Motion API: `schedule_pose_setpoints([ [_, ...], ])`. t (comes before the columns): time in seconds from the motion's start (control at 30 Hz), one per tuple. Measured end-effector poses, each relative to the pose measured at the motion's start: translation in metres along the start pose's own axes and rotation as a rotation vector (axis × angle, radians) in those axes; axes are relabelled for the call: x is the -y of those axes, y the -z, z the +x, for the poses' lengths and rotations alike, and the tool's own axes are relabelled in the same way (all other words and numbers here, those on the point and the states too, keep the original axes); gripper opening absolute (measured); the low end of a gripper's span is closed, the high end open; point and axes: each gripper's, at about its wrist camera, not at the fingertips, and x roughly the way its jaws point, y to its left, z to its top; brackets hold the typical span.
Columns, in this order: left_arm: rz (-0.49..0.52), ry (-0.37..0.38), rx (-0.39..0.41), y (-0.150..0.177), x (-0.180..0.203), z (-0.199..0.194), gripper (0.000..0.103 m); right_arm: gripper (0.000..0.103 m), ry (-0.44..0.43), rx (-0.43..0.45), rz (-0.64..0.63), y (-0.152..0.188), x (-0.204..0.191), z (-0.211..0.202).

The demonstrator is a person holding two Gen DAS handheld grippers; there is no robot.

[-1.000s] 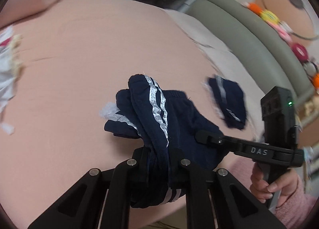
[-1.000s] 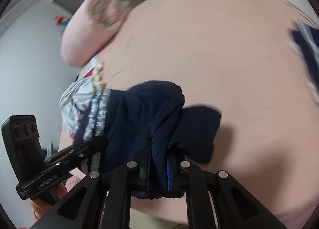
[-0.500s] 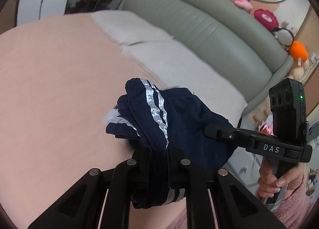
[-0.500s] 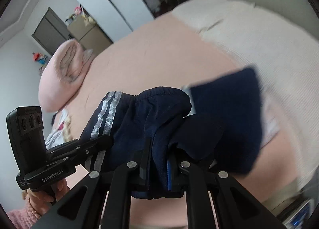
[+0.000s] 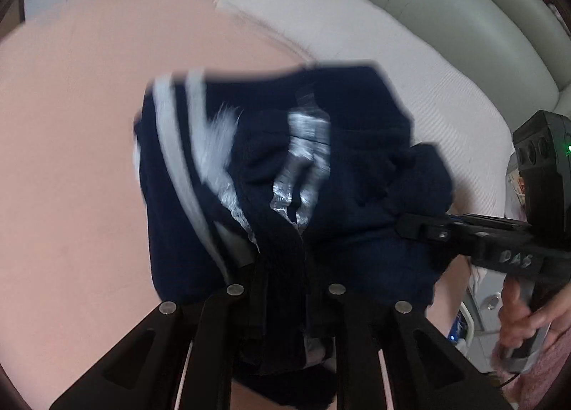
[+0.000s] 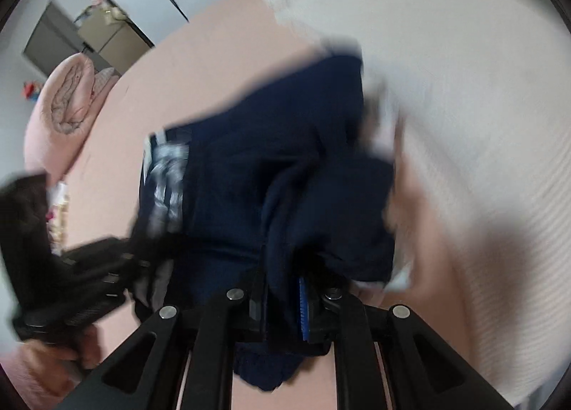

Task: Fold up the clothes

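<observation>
A navy garment with white side stripes (image 5: 285, 174) hangs bunched between both grippers over a pink bed sheet (image 5: 71, 131). My left gripper (image 5: 282, 267) is shut on one bunched edge of it. My right gripper (image 6: 285, 278) is shut on the other edge of the navy garment (image 6: 271, 167). The right gripper also shows at the right of the left wrist view (image 5: 474, 235), and the left gripper at the lower left of the right wrist view (image 6: 82, 267). Both views are motion-blurred.
A white knitted blanket (image 5: 410, 64) lies along the bed beside a grey-green padded headboard (image 5: 474, 14). A rolled pink quilt (image 6: 60, 114) lies at the far end of the bed. A patterned white garment (image 6: 59, 210) lies behind the left gripper.
Both grippers have swung with the navy garment from over the pink sheet towards the white blanket and headboard. The garment now spreads wider between them. A second navy piece on the bed has left view.
</observation>
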Motion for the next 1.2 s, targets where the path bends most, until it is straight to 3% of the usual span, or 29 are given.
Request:
schedule_pose_setpoints([
  [0.1, -0.006, 0.044, -0.025, 0.002, -0.008, -0.004, 0.019, 0.022, -0.062, -0.078, 0.03, 0.004, 0.013, 0.002],
  [0.2, 0.018, 0.008, -0.039, -0.002, -0.005, -0.024, 0.024, 0.025, -0.066, -0.089, 0.04, 0.003, 0.017, -0.01],
  [0.23, 0.033, -0.022, -0.02, -0.003, -0.003, -0.034, 0.025, 0.026, -0.035, -0.073, 0.018, 0.002, 0.014, -0.019],
  [0.37, 0.165, -0.128, 0.145, -0.007, 0.018, -0.071, 0.026, 0.045, 0.105, 0.062, -0.06, -0.003, -0.004, -0.051],
  [0.47, 0.159, -0.085, 0.063, -0.02, 0.013, -0.053, 0.026, 0.054, 0.082, 0.051, 0.0, -0.011, 0.004, -0.044],
  [0.57, 0.045, 0.009, -0.042, -0.028, -0.004, -0.03, 0.027, 0.055, 0.034, 0.007, 0.065, -0.023, 0.017, -0.019],
  [0.63, 0.037, 0.023, -0.078, -0.032, -0.007, -0.013, 0.027, 0.055, 0.024, 0.012, 0.076, -0.028, 0.02, -0.009],
  [0.7, 0.105, 0.003, -0.048, -0.03, 0.003, -0.011, 0.026, 0.049, 0.004, 0.066, 0.053, -0.031, 0.015, -0.01],
  [0.77, 0.137, -0.001, -0.005, -0.027, 0.01, -0.021, 0.013, 0.021, -0.033, 0.145, -0.016, -0.03, 0.002, -0.024],
  [0.87, 0.169, -0.027, 0.143, -0.019, 0.019, -0.054, 0.013, 0.019, -0.151, 0.325, -0.17, -0.027, -0.025, -0.055],
  [0.9, 0.17, -0.037, 0.165, -0.017, 0.019, -0.061, 0.013, 0.019, -0.155, 0.374, -0.215, -0.025, -0.031, -0.063],
  [0.97, 0.174, -0.045, 0.068, -0.018, 0.013, -0.046, 0.014, 0.019, -0.066, 0.356, -0.209, -0.031, -0.025, -0.058],
  [1.03, 0.169, -0.074, -0.022, -0.02, 0.007, -0.031, 0.015, 0.019, 0.007, 0.215, -0.069, -0.042, 0.003, -0.033],
  [1.1, 0.156, -0.046, 0.011, -0.023, 0.005, -0.041, 0.015, 0.019, 0.019, 0.161, 0.015, -0.042, 0.02, -0.026],
  [1.2, 0.166, -0.031, 0.151, -0.025, 0.011, -0.071, 0.021, 0.02, 0.008, 0.264, -0.025, -0.026, 0.013, -0.052],
])
